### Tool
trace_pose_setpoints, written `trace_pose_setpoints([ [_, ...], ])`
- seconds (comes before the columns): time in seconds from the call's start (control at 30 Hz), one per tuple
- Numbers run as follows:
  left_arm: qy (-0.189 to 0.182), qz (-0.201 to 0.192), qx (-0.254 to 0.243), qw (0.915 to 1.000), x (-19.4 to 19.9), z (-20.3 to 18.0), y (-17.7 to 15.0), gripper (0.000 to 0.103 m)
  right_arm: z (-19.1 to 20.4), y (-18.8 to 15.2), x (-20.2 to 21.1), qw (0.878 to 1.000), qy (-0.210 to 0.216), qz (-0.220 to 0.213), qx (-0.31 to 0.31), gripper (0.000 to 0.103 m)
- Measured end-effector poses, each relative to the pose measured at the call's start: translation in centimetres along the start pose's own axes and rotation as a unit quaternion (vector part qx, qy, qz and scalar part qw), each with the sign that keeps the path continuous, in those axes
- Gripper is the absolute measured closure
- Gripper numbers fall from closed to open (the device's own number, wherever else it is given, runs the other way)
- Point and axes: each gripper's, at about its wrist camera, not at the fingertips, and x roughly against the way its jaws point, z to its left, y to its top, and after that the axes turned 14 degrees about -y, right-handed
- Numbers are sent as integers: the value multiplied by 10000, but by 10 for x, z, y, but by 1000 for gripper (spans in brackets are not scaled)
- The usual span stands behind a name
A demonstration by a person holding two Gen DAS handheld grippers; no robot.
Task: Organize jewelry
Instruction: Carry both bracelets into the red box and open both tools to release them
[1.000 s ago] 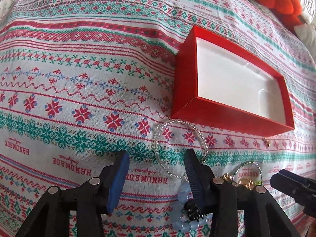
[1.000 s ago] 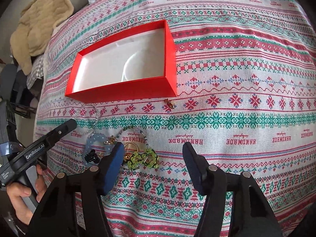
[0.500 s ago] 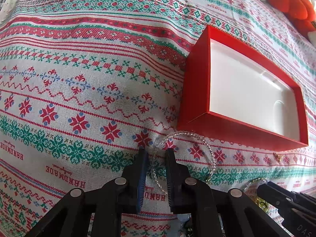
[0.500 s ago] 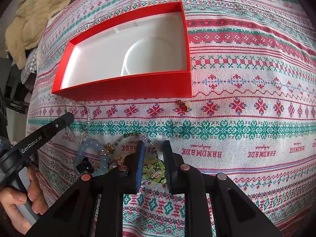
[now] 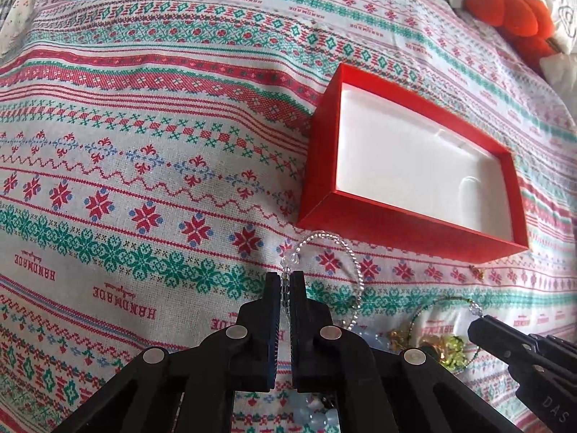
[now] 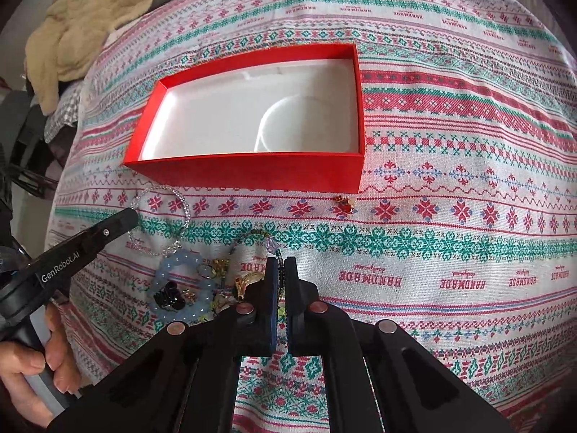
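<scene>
An open red box point(image 5: 378, 229) with a bare white inside point(image 6: 252, 122) lies on the patterned cloth. My left gripper point(image 5: 285, 278) is shut on the clear bead bracelet point(image 5: 355, 263), which still lies on the cloth below the box; the bracelet also shows in the right wrist view point(image 6: 182, 202). My right gripper point(image 6: 280, 265) is shut on the green bead bracelet point(image 6: 252, 232), seen too in the left wrist view point(image 5: 447, 301). A heap with a pale blue bracelet point(image 6: 180, 263), gold pieces point(image 6: 220, 263) and green sequins point(image 5: 452, 353) lies between the grippers.
A small red and gold earring point(image 6: 344, 204) lies on the cloth just below the box's right corner. Plush toys point(image 5: 512, 11) sit at the far right edge, a beige blanket point(image 6: 83, 25) at the far left. The patterned cloth point(image 6: 450, 195) spreads wide to the right.
Both grippers closed from wide open: the left onto the clear bead bracelet, the right onto the green bead bracelet. Both moved forward toward the box.
</scene>
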Motion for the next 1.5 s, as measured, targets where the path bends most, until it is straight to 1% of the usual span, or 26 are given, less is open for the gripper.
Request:
trace_pose_setpoints([
  [0.3, -288, -235, -246, 9990, 35, -18, -13, 103, -10, -8, 39, 9987, 319, -385, -140, 101],
  [0.5, -457, -381, -409, 9974, 48, -35, -14, 103, -26, -6, 53, 9972, 335, -569, -343, 101],
  [0.6, -509, -498, -545, 9960, 52, -52, -7, 103, -33, -5, 59, 9966, 309, -648, -415, 101],
  [0.77, -598, -566, -723, 9940, 47, -76, 8, 103, -42, -1, 67, 9953, 356, -754, -494, 101],
  [1.0, -910, -579, -614, 9923, 23, -97, 41, 103, -47, 4, 71, 9939, 463, -796, -614, 101],
  [1.1, -969, -615, -568, 9918, 10, -96, 51, 103, -50, 9, 70, 9930, 527, -786, -702, 101],
  [1.2, -895, -597, -470, 9931, -4, -85, 56, 103, -53, 13, 72, 9917, 559, -864, -765, 101],
  [1.37, -627, -585, -403, 9955, -19, -66, 56, 103, -52, 19, 79, 9893, 637, -1058, -782, 101],
  [1.5, -274, -585, -540, 9965, -24, -59, 54, 103, -46, 26, 80, 9874, 700, -1189, -777, 101],
])
